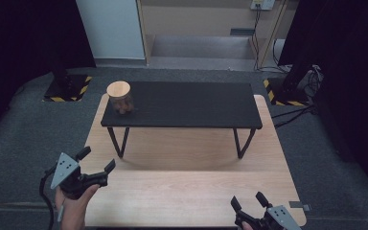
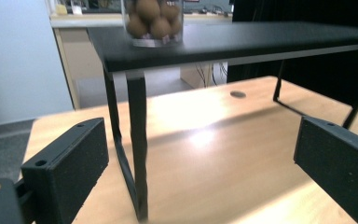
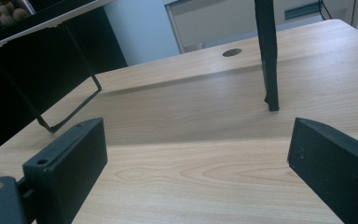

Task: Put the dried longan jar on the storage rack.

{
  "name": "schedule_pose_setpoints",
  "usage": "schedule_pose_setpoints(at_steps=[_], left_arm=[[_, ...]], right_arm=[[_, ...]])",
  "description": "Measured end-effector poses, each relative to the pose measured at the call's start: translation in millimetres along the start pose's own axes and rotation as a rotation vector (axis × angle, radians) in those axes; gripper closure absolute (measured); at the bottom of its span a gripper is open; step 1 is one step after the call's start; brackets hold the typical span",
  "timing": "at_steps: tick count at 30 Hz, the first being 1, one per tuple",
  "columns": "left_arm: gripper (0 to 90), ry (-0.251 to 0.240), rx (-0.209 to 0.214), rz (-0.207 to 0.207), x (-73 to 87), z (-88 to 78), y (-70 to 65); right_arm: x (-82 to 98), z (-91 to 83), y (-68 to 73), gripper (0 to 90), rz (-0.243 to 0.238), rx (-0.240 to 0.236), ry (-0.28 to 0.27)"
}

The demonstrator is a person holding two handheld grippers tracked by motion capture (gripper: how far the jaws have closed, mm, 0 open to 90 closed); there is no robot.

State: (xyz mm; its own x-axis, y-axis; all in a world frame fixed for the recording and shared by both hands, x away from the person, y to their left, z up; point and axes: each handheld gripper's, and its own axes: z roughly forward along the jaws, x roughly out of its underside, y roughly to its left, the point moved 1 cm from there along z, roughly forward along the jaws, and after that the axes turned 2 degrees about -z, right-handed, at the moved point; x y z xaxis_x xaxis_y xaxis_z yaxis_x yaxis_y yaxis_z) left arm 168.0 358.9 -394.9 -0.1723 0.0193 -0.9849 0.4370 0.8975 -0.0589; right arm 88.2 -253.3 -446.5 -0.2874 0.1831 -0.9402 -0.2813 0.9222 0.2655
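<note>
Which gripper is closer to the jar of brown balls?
The left gripper. It sits on the same side as the jar; the right gripper is at the table's opposite near corner.

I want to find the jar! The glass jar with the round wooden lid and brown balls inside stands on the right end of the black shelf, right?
Not quite: the glass jar with the round wooden lid and brown balls inside stands on the left end of the black shelf, as the high view shows.
</note>
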Motion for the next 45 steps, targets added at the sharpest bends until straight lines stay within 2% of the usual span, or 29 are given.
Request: schedule_pose_setpoints(at_steps=[8,11,14,22,27,38,45], left_arm=[[2.0,0.005,-0.018,-0.050,29.5,-14.6,2.4],[2.0,0.026,-0.020,-0.037,35.0,-19.7,3.9],[2.0,0.024,-0.019,-0.038,41.7,-25.1,4.3],[1.8,0.007,-0.021,-0.023,49.2,-32.6,-1.4],[1.8,-0.005,-0.030,-0.044,57.4,-36.5,-0.6],[1.5,0.005,-0.067,-0.054,73.6,-49.0,3.6],[1.4,0.014,-0.074,-0.057,75.3,-52.2,2.3]], right_arm=[[1.5,0.5,0.3,4.8,-0.005,-0.006,0.000],[1.9,-0.1,-0.3,4.7,-0.003,-0.006,-0.004],[2.8,-0.9,-0.6,4.8,-0.006,-0.003,-0.009],[3.4,2.6,0.8,4.7,-0.006,-0.009,-0.005],[2.6,2.3,0.2,4.7,-0.007,-0.006,-0.008],[5.0,3.2,-0.8,4.7,-0.010,-0.001,-0.010],[6.4,5.3,-1.0,4.7,-0.008,0.001,-0.009]])
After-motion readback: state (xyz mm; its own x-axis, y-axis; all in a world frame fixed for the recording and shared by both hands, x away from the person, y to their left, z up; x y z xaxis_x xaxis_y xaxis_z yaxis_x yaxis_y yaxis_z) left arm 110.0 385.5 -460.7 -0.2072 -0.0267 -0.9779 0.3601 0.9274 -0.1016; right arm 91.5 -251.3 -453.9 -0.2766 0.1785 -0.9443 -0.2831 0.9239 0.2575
